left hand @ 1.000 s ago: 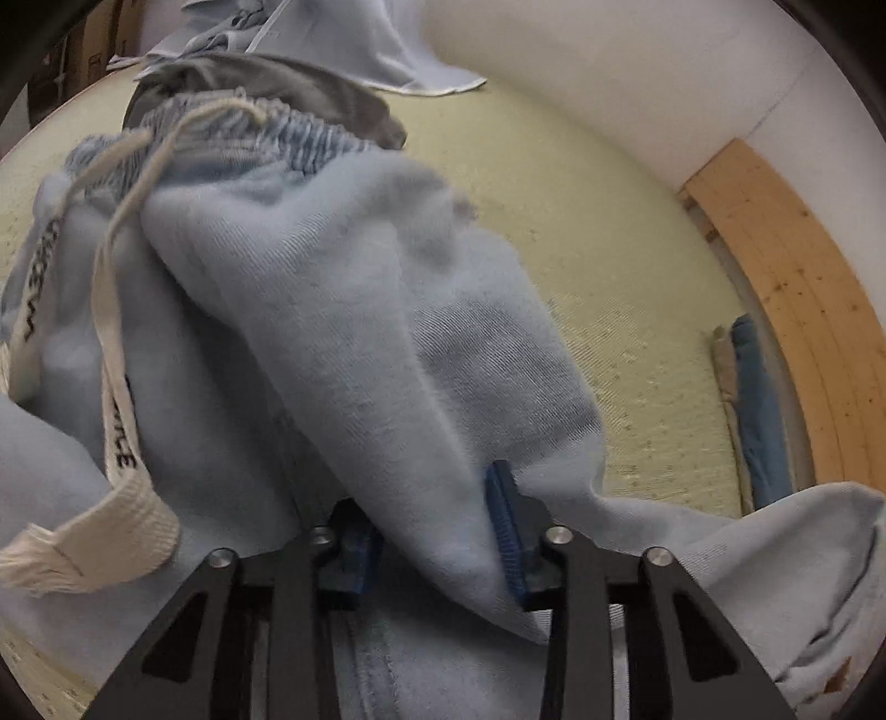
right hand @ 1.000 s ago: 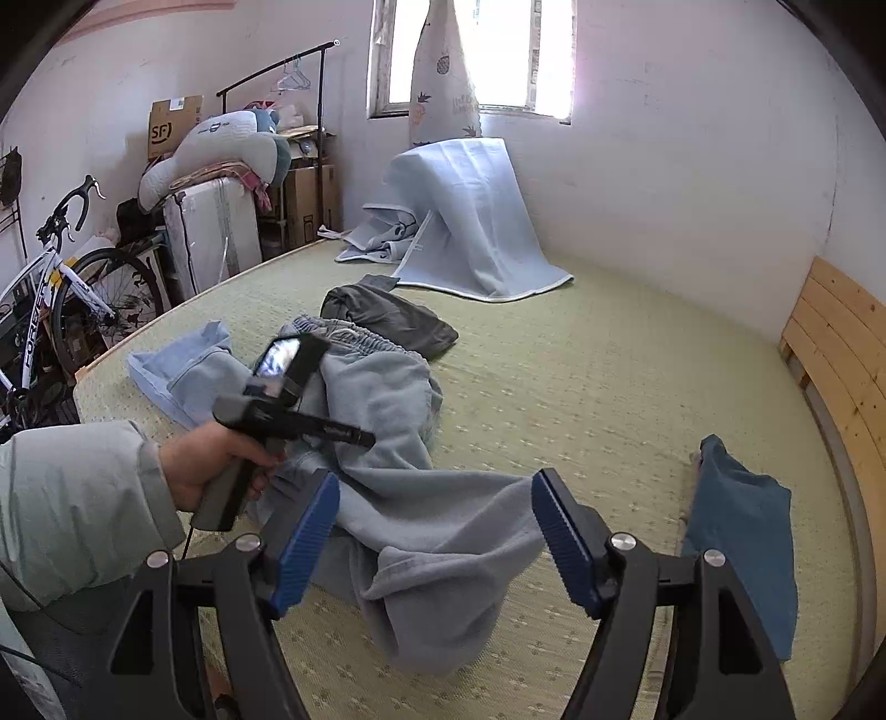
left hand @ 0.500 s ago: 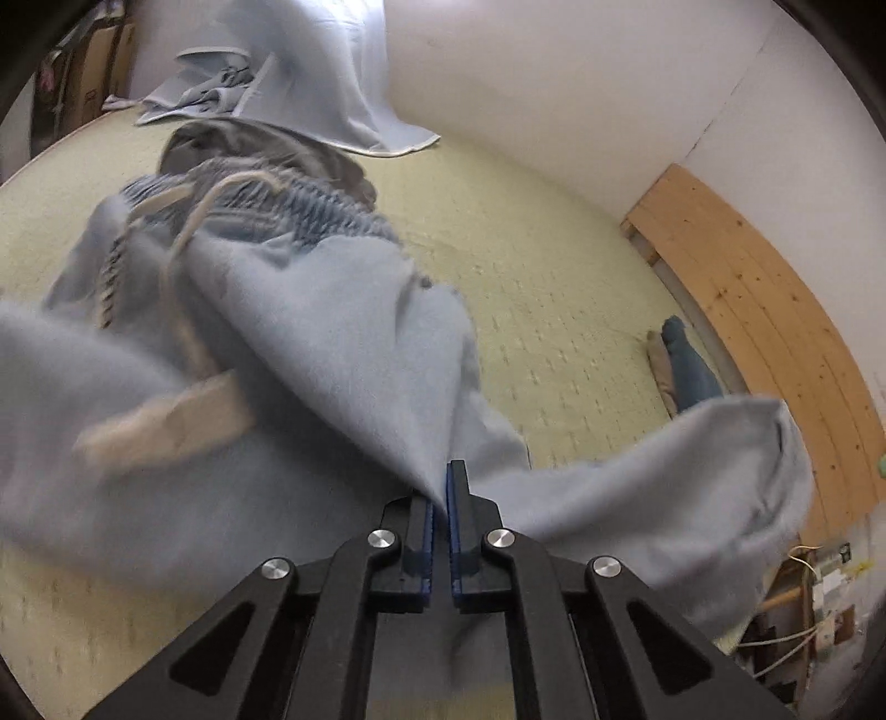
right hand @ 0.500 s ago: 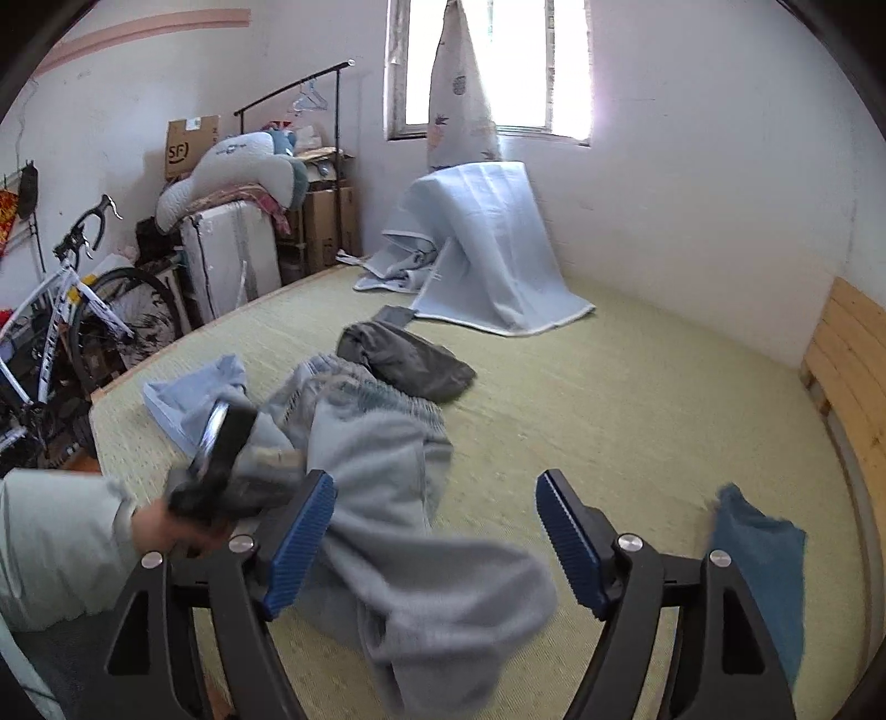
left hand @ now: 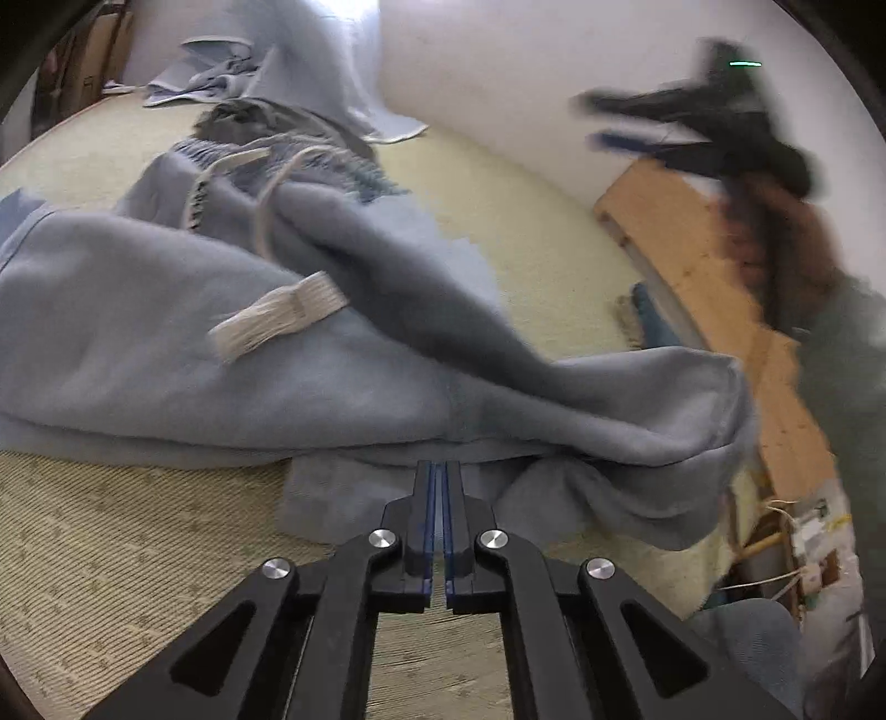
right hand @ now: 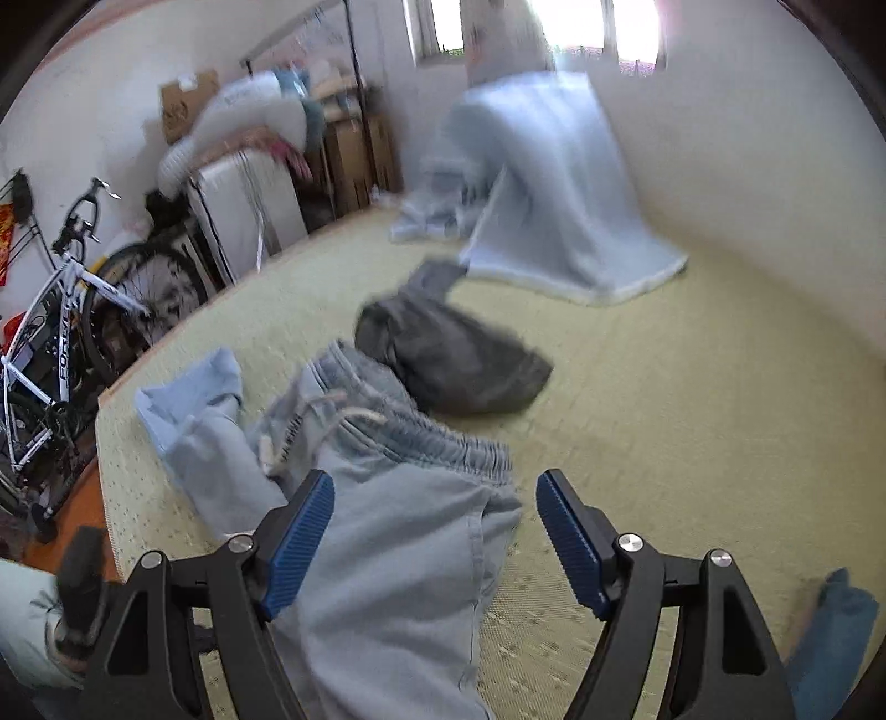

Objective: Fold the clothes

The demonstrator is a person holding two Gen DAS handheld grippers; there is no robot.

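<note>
Sweatpants (left hand: 277,343) are bunched on the woven mat (left hand: 122,554) — soft blue fleece, elastic waistband, flat cream drawstring (left hand: 277,315). Left gripper (left hand: 437,493) is clamped on a fabric fold. Right gripper (right hand: 437,537) is apart, empty, over the waistband (right hand: 421,437). Next, I'd say: grab the waistband edge and pull taut — flatten before folding.

Bike (right hand: 61,310) leaning at far left, cardboard box (right hand: 185,108) upper left, window (right hand: 559,27) along the top, wooden boards (left hand: 714,288) at right of left view.
</note>
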